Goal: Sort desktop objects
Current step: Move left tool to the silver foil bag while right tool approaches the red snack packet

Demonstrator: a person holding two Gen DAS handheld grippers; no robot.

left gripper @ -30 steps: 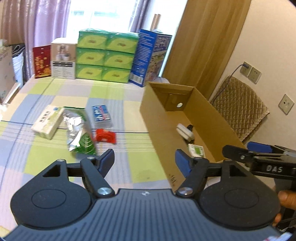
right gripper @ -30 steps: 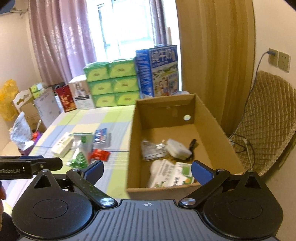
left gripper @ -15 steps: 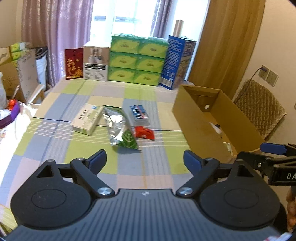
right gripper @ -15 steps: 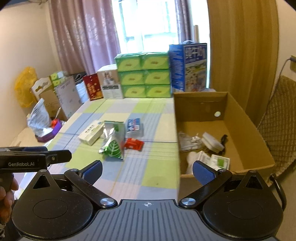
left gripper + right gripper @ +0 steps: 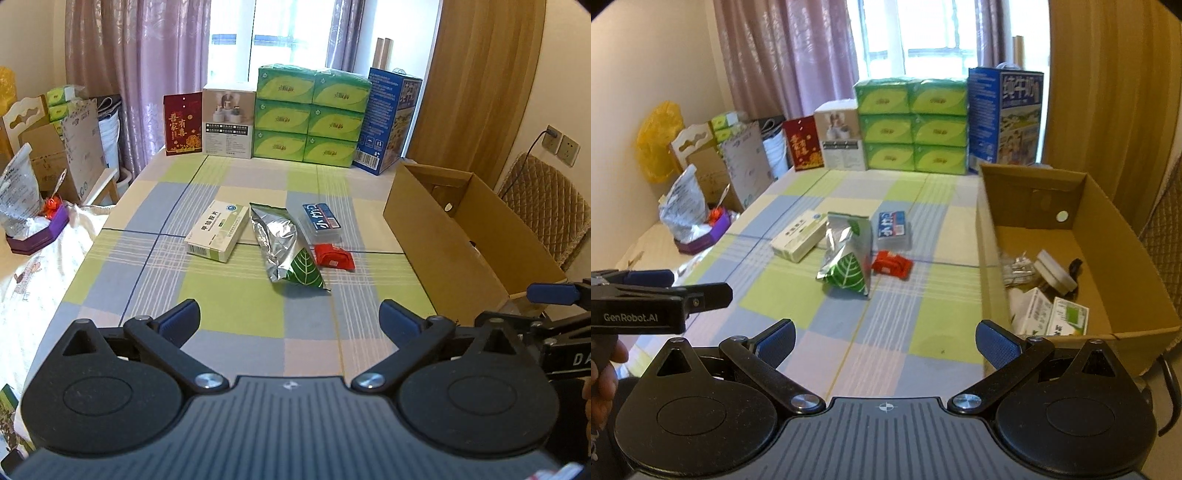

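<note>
Both tongs are held wide apart and empty above the near edge of the tabletop [image 5: 236,302]: the left tongs [image 5: 290,314] and the right tongs [image 5: 884,338] clamp nothing. Four loose things remain in a cluster ahead, at about twelve o'clock from the left tongs. A white medicine box [image 5: 217,229] lies at the cluster's nine o'clock side; just beside it a foil bag [image 5: 282,245] with a green leaf print; a blue card pack [image 5: 320,220] sits at its one o'clock, and a small red packet [image 5: 333,256] at its three o'clock, touching or nearly so. The cardboard box [image 5: 1123,254] stands at three o'clock of the cluster and already holds several things.

The foil bag is judged light, crinkly and slippery; it would best be pinched at its flat sealed end. The medicine box is judged stiff and light, to be taken across its narrow sides. The red packet looks soft and low, so a shallow pinch is called for.
</note>
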